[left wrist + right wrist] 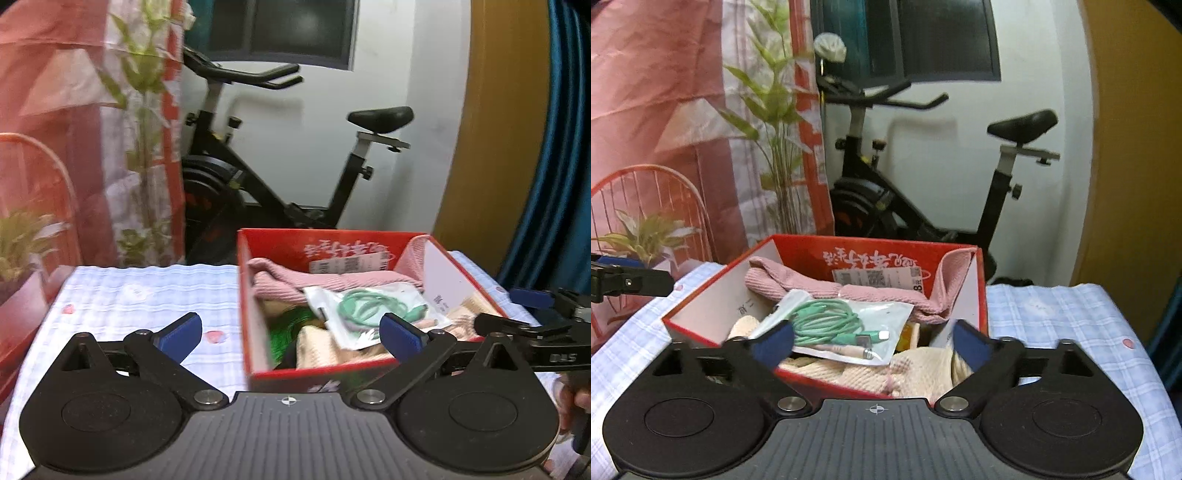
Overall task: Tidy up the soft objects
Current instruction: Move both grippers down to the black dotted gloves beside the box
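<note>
A red cardboard box (246, 295) (871, 254) sits on the checked cloth. It holds a pink knit cloth (295, 282) (798, 282), a clear bag with a green cable (369, 306) (834, 321), cream knit cloths (317, 347) (871, 373) and something green (286, 326). My left gripper (291, 334) is open and empty, hovering at the box's near left corner. My right gripper (873, 345) is open and empty over the box's near edge; it also shows in the left wrist view (532, 314). The left gripper's finger shows at the left edge of the right wrist view (624, 280).
A pale blue checked cloth (140, 295) (1071, 317) covers the surface. A black exercise bike (258, 177) (923, 206) stands behind the box. A red wire chair (646, 199) and potted plants (646, 232) are at left, with a pink curtain (55, 110) behind.
</note>
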Motion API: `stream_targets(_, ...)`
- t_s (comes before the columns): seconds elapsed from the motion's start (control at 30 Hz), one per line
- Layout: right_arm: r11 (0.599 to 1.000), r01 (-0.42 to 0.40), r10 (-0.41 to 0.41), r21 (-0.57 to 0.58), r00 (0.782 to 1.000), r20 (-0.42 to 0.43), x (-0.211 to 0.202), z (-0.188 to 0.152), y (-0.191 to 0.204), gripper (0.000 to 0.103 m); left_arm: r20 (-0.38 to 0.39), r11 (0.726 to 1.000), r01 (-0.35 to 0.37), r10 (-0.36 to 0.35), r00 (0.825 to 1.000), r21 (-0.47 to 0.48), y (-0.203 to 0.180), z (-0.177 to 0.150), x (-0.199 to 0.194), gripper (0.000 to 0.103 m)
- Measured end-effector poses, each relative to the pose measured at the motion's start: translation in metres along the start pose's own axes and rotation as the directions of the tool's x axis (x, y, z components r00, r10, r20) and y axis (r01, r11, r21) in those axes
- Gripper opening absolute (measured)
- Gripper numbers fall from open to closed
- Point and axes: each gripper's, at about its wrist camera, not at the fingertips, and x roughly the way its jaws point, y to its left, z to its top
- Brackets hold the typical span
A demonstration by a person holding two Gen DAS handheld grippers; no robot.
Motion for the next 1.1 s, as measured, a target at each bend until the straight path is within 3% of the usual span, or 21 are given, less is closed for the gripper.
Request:
stream_targets(0.13, 1.0, -0.011, 0.01, 0.026, 1.0, 0.029, -0.017, -0.01, 0.002, 0.103, 0.02, 0.997, -0.073, 0.073, 0.997, -0.017, 0.003, -0.012, -0.013, 0.103)
stream_targets(0.33, 0.999, 0.019, -0.021, 0.044, 0.999, 0.046, -0.033, -0.027, 0.005, 0.103, 0.011, 0.992, -0.093, 0.094, 0.996, -0.081, 0.012, -0.032, -0.021, 0.103)
stream_targets(0.53, 0.999, 0.013, -0.015, 0.049, 0.999, 0.033, -0.038, -0.049, 0.003, 0.103, -0.023, 0.984, -0.171, 0.17, 0.985, -0.058, 0.015, -0.051, -0.018, 0.103)
stream_targets(0.87, 0.999, 0.027, -0.025, 0.018, 0.997, -0.076, -0.028, -0.089, 0.008, 0.103, -0.076, 0.983, -0.167, 0.161, 0.984, -0.076, 0.017, -0.076, -0.007, 0.103)
stream_targets(1.1, 0.999, 0.025, -0.021, 0.025, 0.991, -0.131, -0.011, -0.1, 0.008, 0.103, -0.112, 0.985, -0.161, 0.154, 0.982, -0.056, 0.012, -0.086, 0.005, 0.103)
